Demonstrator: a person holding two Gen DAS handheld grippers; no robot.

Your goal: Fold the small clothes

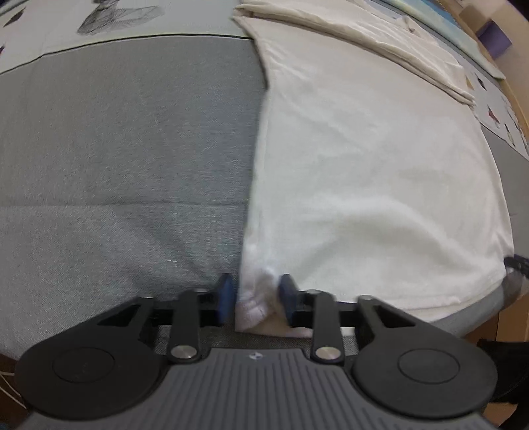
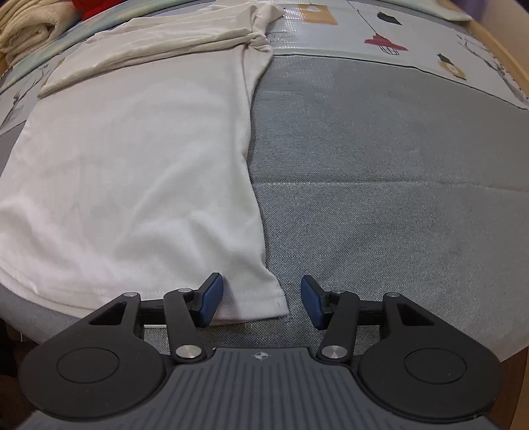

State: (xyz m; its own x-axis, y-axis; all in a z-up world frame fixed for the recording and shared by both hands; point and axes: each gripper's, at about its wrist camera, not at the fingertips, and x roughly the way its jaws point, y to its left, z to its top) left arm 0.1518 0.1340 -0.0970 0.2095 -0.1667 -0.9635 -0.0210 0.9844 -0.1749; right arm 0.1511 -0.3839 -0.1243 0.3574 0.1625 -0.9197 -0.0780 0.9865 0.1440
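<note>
A white garment [image 1: 363, 165] lies flat on a grey mat [image 1: 115, 149], its far end doubled over in cream folds [image 1: 380, 39]. In the left wrist view my left gripper [image 1: 257, 299] points down at the garment's near left corner. The blue pads [image 1: 226, 297] pinch that corner, and the cloth bunches up between them. In the right wrist view the same garment [image 2: 132, 165] fills the left half. My right gripper [image 2: 261, 304] stands open astride its near right corner [image 2: 267, 297]. One pad [image 2: 210, 304] is over the cloth and the other is over the mat [image 2: 396, 165], neither pressing.
A patterned sheet [image 2: 380, 33] lies beyond the mat. Stacked cream fabric [image 2: 23, 29] and something red [image 2: 96, 5] sit at the far left. A wooden rim [image 2: 509, 49] runs along the right side. The mat's front edge is just below both grippers.
</note>
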